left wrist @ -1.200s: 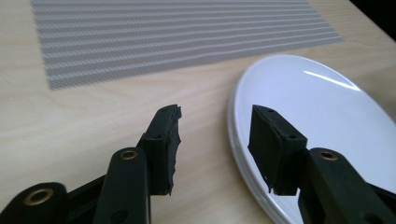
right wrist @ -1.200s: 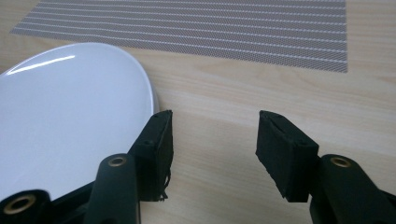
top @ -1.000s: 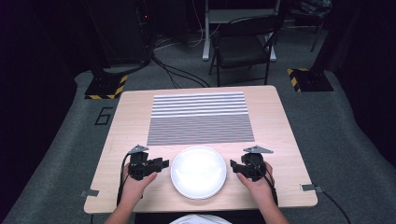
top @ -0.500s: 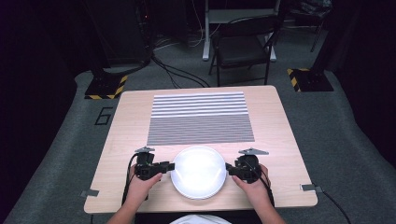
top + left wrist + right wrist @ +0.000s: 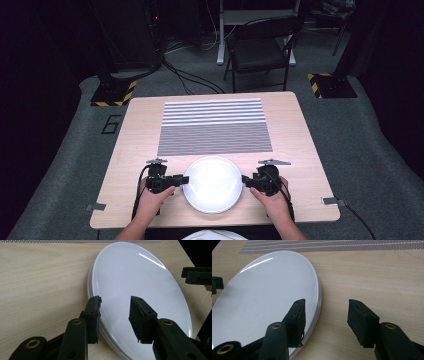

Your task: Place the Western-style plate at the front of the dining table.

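The white plate (image 5: 212, 184) lay flat on the wooden table (image 5: 300, 150), on the side closest to the person. In the left gripper view a 2nd white rim showed just under the plate's (image 5: 140, 277) own rim; I could not tell if this was another plate.

Left of the plate, the left gripper (image 5: 186, 180) pointed at its left rim, w/ the left hand (image 5: 152, 197) behind it. In the left gripper view its jaws (image 5: 115, 301) stood apart. One pad was beside the rim, at the outer edge, and the other was over the plate's white surface, so the rim was between them but not clamped. These jaws had just been closing a little.

Right of the plate, the right gripper (image 5: 245, 180) pointed at the right rim, held by the right hand (image 5: 272, 200). In the right gripper view its jaws (image 5: 325, 303) were also apart: one pad over the plate (image 5: 262, 290), the other over bare wood beside the plate, rim between them, no grip. These jaws had just been opening.

Each gripper view also showed the other gripper across the plate, approx. at the opposite rim.

Beyond the plate lay a striped mat (image 5: 215, 125), near but not touching it. Further behind the plate, off the table, stood a folding chair (image 5: 260, 50).
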Available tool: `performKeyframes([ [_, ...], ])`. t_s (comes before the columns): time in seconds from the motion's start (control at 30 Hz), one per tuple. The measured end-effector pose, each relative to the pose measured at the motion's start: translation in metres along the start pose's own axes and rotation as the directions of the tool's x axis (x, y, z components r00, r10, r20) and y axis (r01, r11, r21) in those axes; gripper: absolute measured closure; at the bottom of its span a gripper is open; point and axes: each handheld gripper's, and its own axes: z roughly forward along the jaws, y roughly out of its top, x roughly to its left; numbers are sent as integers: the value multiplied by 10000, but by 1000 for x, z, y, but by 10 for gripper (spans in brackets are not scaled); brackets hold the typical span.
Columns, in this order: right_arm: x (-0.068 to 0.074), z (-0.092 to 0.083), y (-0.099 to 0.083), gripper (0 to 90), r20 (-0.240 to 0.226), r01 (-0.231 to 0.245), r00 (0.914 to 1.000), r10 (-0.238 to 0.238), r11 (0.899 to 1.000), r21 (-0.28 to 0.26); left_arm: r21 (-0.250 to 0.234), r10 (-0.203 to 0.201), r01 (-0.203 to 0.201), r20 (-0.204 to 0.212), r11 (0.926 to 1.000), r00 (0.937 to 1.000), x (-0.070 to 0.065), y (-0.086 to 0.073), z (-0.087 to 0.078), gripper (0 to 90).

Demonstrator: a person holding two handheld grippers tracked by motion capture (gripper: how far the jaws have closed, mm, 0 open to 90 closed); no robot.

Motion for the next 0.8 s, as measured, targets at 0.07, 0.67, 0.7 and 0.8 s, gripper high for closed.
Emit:
performKeyframes([
  [0.07,-1,1,0,474,-98,-57,9999,58,10000,49,32,-251,249,584,9997,9980,0,0,1,598],
  [0.67,0,5,-3,461,-174,-50,9998,53,9998,192,-88,-15,13,-241,10000,9997,-5,-1,1,586],
  [0.7,0,5,-3,460,-198,-41,9998,44,9998,185,-65,188,-191,-485,9998,9986,-4,0,-1,586],
  [0.8,0,4,-3,460,-192,-40,9998,43,9998,178,30,-63,64,-101,10000,9999,-1,-1,0,586],
])
